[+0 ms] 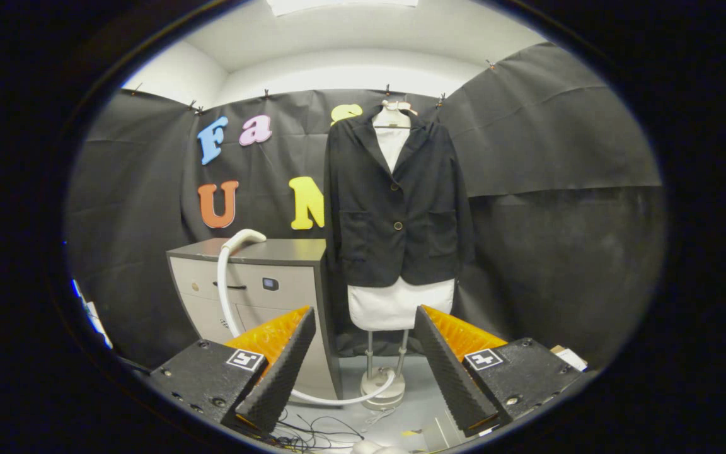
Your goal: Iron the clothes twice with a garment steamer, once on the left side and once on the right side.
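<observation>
Gripper (pixel 360 372) spread apart, holding nothing. White curved steamer head (pixel 244 239) lying on grey cabinet desk (pixel 287 252), beside black buttoned jacket (pixel 394 202) hanging on mannequin. Risk: trailing white hose (pixel 224 296) snagging, dragging the head off mid-grasp.

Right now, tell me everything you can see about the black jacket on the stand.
The black jacket hangs upright on a white dress form, facing the camera. It looks like matte woven cloth, with notched lapels, two front buttons fastened, and patch pockets low on each side. Its sleeves hang straight down. White fabric shows at the neckline and below its hem. It stands right of a grey cabinet, well beyond the open fingers of the hand-held gripper, which touch nothing.
</observation>
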Tool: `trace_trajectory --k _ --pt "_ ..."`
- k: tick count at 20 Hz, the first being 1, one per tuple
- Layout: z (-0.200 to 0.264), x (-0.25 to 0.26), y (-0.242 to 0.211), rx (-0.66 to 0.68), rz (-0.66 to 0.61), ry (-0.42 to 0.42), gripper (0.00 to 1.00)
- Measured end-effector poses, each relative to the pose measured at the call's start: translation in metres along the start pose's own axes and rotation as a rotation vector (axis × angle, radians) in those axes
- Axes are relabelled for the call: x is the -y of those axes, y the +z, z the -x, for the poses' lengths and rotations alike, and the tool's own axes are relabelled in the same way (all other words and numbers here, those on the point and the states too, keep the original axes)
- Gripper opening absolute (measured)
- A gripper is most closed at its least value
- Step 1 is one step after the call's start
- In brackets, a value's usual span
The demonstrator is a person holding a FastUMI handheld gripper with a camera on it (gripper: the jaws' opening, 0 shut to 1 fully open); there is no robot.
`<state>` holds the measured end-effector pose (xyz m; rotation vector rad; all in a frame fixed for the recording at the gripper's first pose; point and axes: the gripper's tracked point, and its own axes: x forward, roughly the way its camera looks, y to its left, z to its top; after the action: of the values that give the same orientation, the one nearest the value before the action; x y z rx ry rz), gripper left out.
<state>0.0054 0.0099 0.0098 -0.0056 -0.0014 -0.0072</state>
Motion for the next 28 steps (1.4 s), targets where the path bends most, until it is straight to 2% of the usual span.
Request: trace_trajectory --k 6,11,15,20,28 --pt "-0.012 -0.016 0.027 -0.001 -0.011 -0.011 1.00" --pt "-0.052 -0.060 0.071 -0.007 -0.025 0.006 1.00" --pt "-0.102 -0.114 0.105 -0.036 -0.026 0.063 1.00" --pt "-0.176 -0.209 0.143 -0.065 -0.008 0.177 1.00" --pt "-0.310 -0.345 0.137 -0.213 0.078 0.293 1.00"
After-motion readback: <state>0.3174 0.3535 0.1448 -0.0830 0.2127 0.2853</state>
